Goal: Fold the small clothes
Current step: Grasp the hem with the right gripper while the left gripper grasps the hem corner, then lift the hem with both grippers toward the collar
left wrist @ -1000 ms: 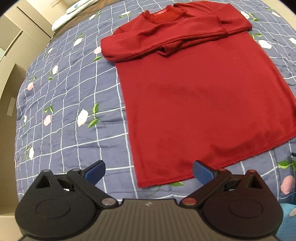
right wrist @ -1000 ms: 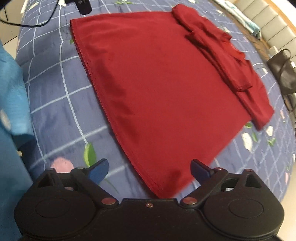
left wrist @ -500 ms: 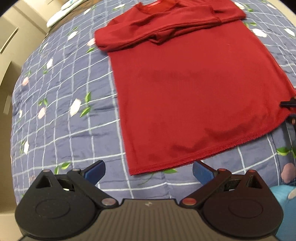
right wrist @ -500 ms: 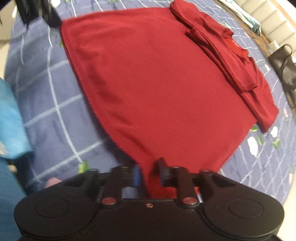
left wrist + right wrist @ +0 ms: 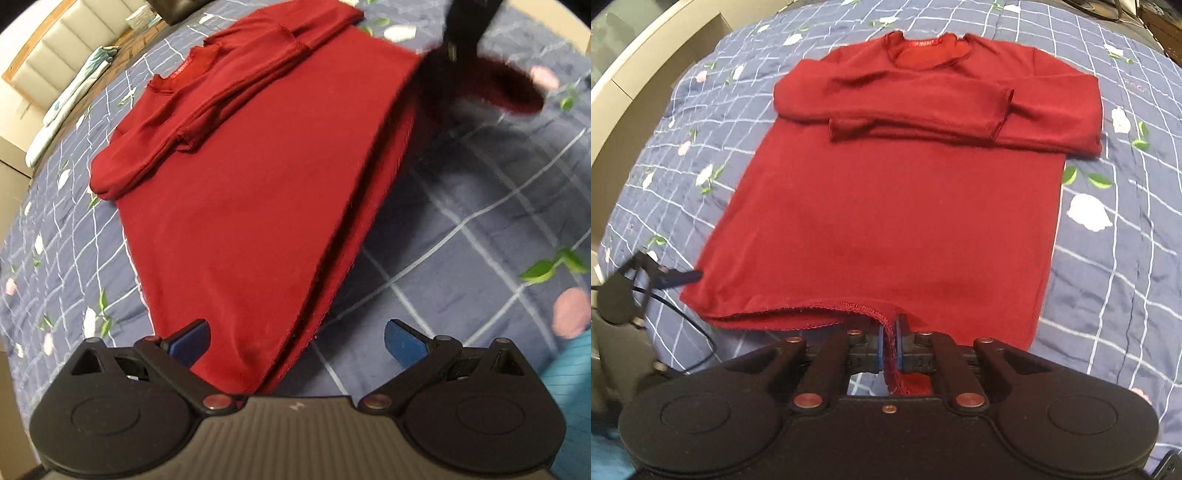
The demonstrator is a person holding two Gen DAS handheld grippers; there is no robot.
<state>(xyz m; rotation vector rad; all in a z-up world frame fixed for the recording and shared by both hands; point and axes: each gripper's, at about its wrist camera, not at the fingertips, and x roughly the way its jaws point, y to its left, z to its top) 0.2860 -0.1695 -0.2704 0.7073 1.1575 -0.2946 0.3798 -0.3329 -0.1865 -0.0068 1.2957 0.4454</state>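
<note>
My right fingers point(image 5: 891, 345) are closed on the hem of the red sweater point(image 5: 897, 218), which lies on the bed point(image 5: 1115, 229). My left fingers point(image 5: 295, 343) are wide open at the sweater's lower corner.

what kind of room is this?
Most likely a bedroom. The red top lies on a blue checked floral bedspread, with a padded headboard at its far end.
</note>
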